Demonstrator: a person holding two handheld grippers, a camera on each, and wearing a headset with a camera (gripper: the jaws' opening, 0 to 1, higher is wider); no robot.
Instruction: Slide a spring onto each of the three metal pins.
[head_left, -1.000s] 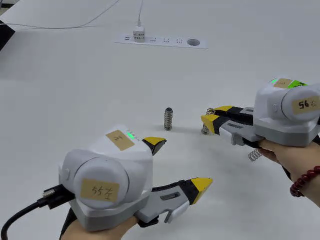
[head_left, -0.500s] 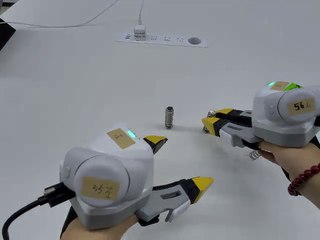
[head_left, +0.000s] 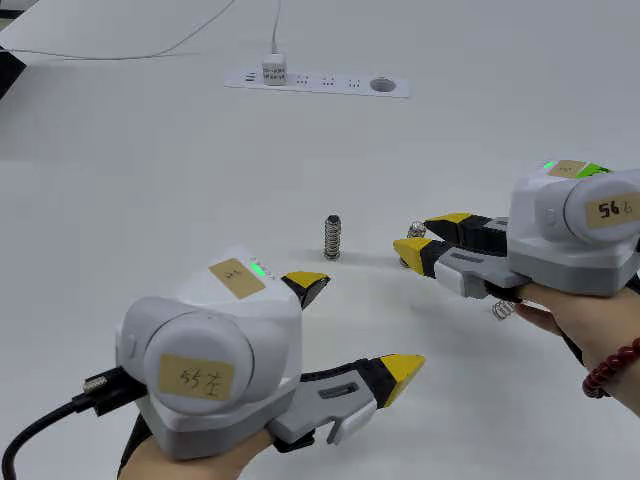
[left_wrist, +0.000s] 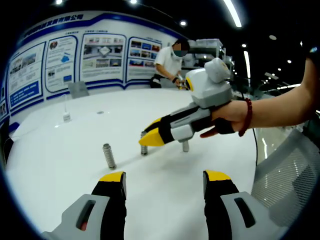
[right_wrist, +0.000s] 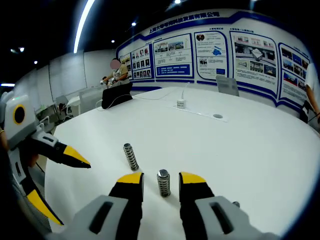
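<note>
Coils of a spring (head_left: 333, 241) wrap the lone pin (head_left: 336, 220), which stands upright on the white counter (head_left: 150, 170) ahead of the left tool (head_left: 355, 325). That tool's jaws gape wide and hold nothing. The right tool (right_wrist: 161, 176) is open more narrowly, its yellow tips on either side of a second spring-wrapped pin (right_wrist: 163, 185) without clearly touching it. A third pin (head_left: 503, 310), also coiled, stands just under the right hand (head_left: 585, 318). A power strip (head_left: 318, 82) lies well beyond.
</note>
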